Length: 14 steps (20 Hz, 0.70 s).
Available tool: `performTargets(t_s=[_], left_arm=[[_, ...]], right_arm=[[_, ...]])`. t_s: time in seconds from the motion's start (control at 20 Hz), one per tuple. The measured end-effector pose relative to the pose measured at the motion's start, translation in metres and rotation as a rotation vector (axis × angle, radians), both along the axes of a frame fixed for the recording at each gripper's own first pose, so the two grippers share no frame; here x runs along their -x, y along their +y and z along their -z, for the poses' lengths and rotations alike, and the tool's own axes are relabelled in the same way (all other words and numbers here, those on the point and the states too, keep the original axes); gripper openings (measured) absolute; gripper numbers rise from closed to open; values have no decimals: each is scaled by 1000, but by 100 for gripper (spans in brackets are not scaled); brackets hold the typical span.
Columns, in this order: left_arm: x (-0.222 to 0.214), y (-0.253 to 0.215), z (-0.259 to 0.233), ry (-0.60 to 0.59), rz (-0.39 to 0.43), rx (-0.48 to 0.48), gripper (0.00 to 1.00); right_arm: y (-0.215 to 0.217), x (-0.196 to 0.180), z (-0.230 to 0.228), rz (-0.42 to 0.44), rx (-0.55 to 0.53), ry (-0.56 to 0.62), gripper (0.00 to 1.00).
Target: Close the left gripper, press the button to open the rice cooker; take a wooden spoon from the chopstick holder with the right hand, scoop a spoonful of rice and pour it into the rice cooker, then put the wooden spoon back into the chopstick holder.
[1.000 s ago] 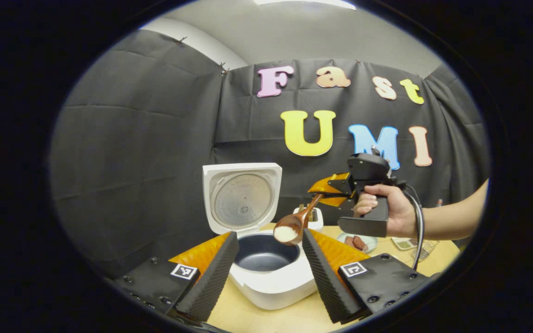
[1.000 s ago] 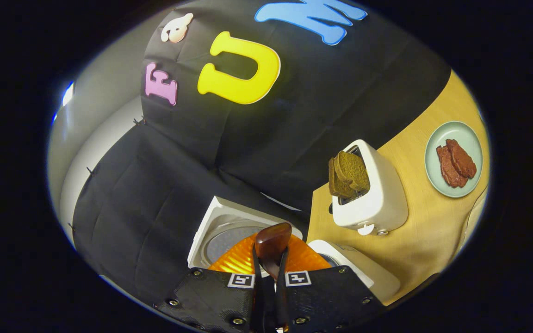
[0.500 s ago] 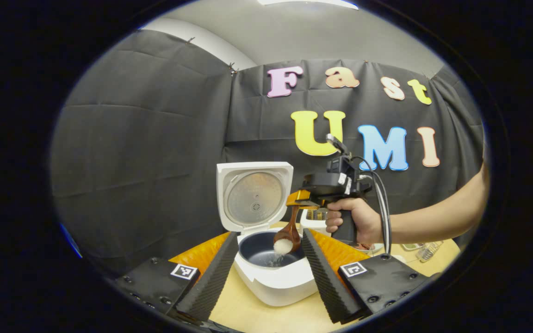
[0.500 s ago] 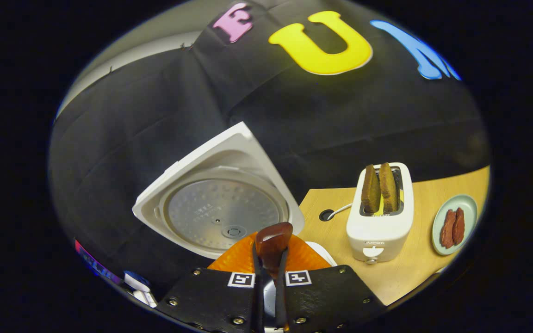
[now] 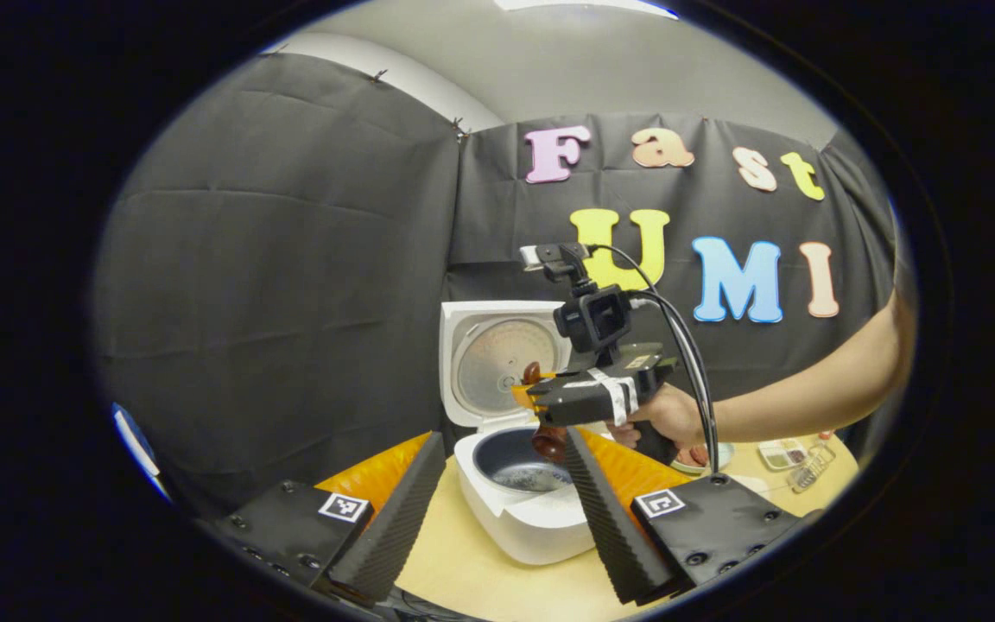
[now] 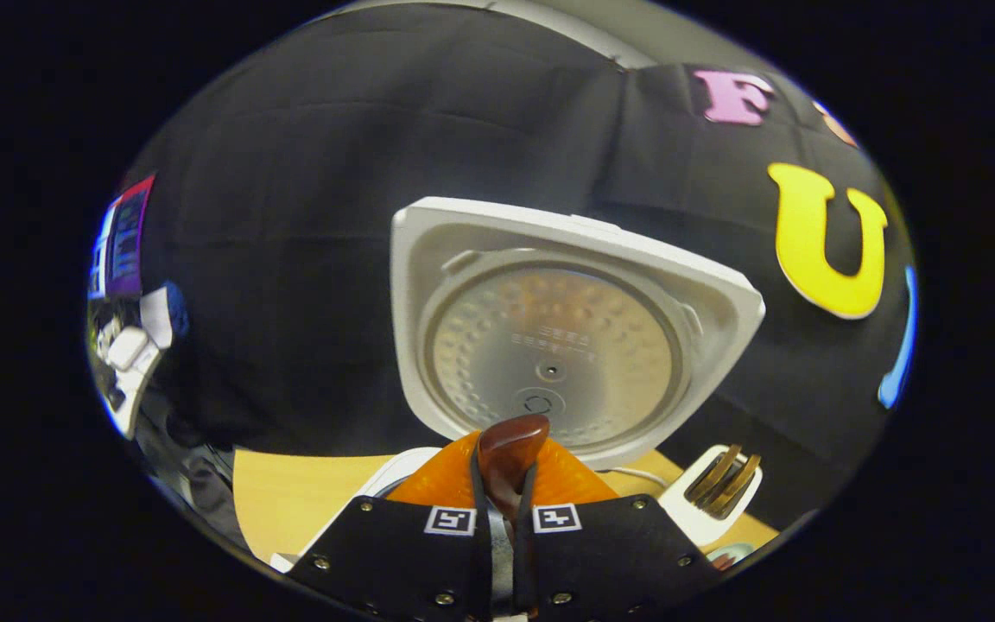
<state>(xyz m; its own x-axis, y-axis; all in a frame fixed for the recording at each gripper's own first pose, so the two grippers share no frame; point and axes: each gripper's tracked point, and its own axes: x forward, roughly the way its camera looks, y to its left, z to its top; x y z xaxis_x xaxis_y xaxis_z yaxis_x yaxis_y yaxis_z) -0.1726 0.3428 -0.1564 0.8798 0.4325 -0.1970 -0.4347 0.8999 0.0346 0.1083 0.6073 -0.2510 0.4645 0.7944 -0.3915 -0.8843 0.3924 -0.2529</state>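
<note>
Left gripper [image 5: 497, 510] jaws stand wide, empty; between them sits the open cooker [image 5: 522, 501] on the bench [image 5: 463, 574], rice inside. Right gripper [image 6: 502, 518] jaws are clamped on the spoon [image 6: 508, 453], whose bowl the left gripper view shows over the pot; beyond, the lid [image 6: 558, 337].

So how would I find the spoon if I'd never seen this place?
Look for the white rice cooker on the table, its lid standing open. A hand holds the right gripper above the dark pot, and the spoon hangs from it into the pot. It is the one glossy reddish-brown wooden thing among white and black ones.
</note>
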Motion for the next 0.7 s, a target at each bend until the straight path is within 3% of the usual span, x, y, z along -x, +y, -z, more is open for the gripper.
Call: performTargets(t_s=[0.1,0.25,0.3,0.7], left_arm=[[2,-3,2,1,3,-3,99],[0,-8,-3,-3,17,-11,99],[-2,-10,-3,-4,23,-12,96],[-22,-35,-19,-37,80,3,99]], right_arm=[[-1,0,1,-17,-10,-8,10],[-7,-7,-3,26,-74,44,10],[-11,-10,-9,50,-113,83,10],[-60,-48,-37,301,-435,487,10]])
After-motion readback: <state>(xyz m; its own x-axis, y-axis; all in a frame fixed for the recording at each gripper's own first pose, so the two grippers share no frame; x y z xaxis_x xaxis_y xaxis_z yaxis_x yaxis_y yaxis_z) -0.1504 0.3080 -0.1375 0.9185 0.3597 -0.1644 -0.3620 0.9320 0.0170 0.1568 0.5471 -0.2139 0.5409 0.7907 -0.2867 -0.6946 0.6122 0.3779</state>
